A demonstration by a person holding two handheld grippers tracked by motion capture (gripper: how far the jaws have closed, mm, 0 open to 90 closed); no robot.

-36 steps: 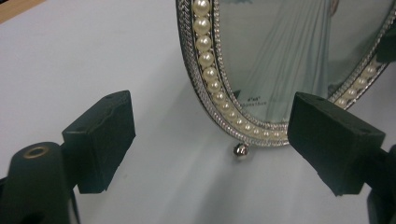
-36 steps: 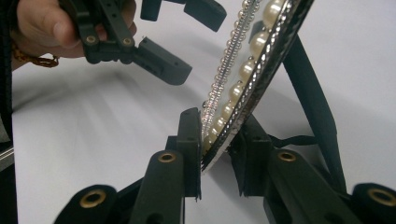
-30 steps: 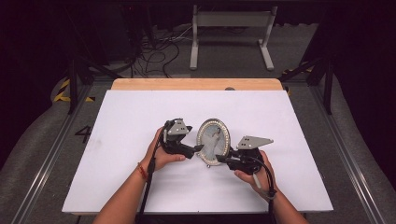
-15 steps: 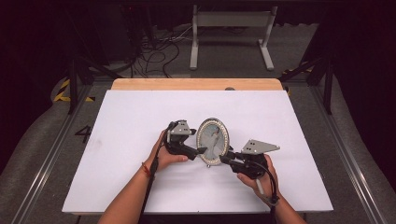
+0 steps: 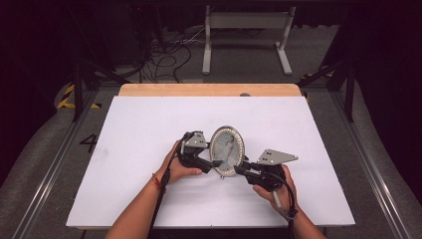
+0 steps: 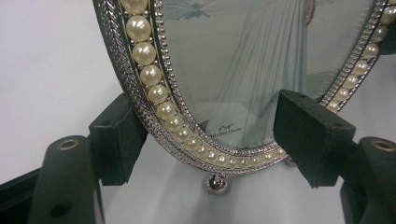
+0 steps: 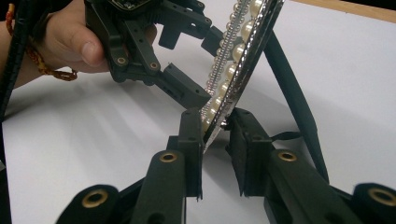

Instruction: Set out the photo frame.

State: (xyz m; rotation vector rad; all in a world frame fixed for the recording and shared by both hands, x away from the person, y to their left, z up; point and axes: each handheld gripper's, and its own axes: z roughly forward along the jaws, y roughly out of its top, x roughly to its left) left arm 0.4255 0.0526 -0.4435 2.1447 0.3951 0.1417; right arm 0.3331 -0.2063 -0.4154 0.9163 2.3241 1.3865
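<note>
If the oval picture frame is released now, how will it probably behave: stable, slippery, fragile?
The picture frame stands upright on small ball feet with a back strut, so it may tip easily. Its shiny metal rim and pearls look smooth, so jaws could slip. The front seems to be glass, so probably fragile. The right gripper pinches its lower edge.

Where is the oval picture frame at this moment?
In the high view, the oval picture frame stands near the middle of the white table, between the left gripper and the right gripper.

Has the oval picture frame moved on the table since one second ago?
Yes. The oval picture frame has shifted slightly right, judged against the table's wooden edge.
</note>
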